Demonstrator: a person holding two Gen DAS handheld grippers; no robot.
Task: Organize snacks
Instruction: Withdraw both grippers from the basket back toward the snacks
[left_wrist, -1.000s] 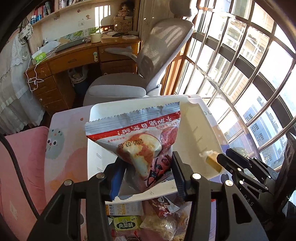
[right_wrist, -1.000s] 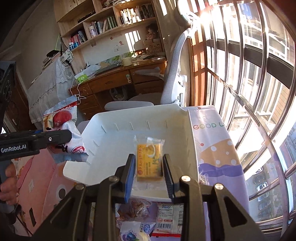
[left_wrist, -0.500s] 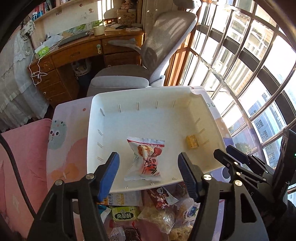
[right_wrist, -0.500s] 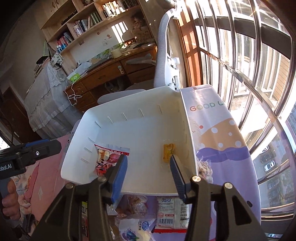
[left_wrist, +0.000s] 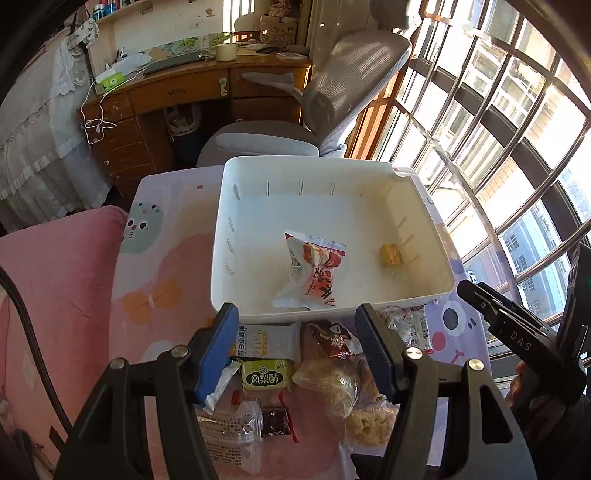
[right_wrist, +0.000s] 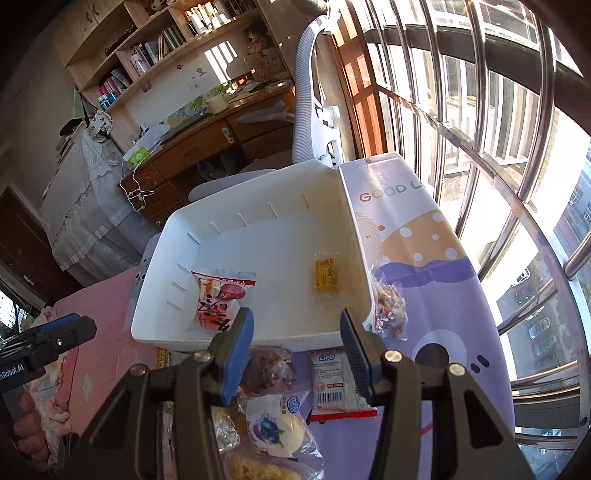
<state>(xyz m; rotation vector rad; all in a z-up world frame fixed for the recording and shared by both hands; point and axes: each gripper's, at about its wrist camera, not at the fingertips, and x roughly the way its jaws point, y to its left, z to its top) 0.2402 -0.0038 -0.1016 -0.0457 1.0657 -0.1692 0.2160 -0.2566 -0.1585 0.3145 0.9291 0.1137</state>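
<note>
A white tray (left_wrist: 314, 210) (right_wrist: 266, 251) stands on the cartoon-print table. Inside it lie a red-and-white snack packet (left_wrist: 314, 273) (right_wrist: 218, 302) and, apart to its right, a small yellow packet (left_wrist: 391, 254) (right_wrist: 325, 275). My left gripper (left_wrist: 295, 343) hovers open over the tray's near rim and a pile of loose snacks (left_wrist: 295, 376), holding nothing. My right gripper (right_wrist: 295, 343) is also open and empty, above the near rim on the right side. Each gripper shows at the edge of the other's view: the right one (left_wrist: 498, 314) and the left one (right_wrist: 48, 339).
In front of the tray lie a green cake packet (left_wrist: 264, 374), a white bar (left_wrist: 266, 341), a LIPO packet (right_wrist: 332, 380) and a blueberry packet (right_wrist: 273, 424). A nut bag (right_wrist: 388, 306) leans at the tray's right wall. A grey chair (left_wrist: 332, 92) and window bars stand beyond.
Both grippers opened and dropped their packets into the tray: the red-and-white one from the left, the yellow one from the right. Both then drew back toward the near rim.
</note>
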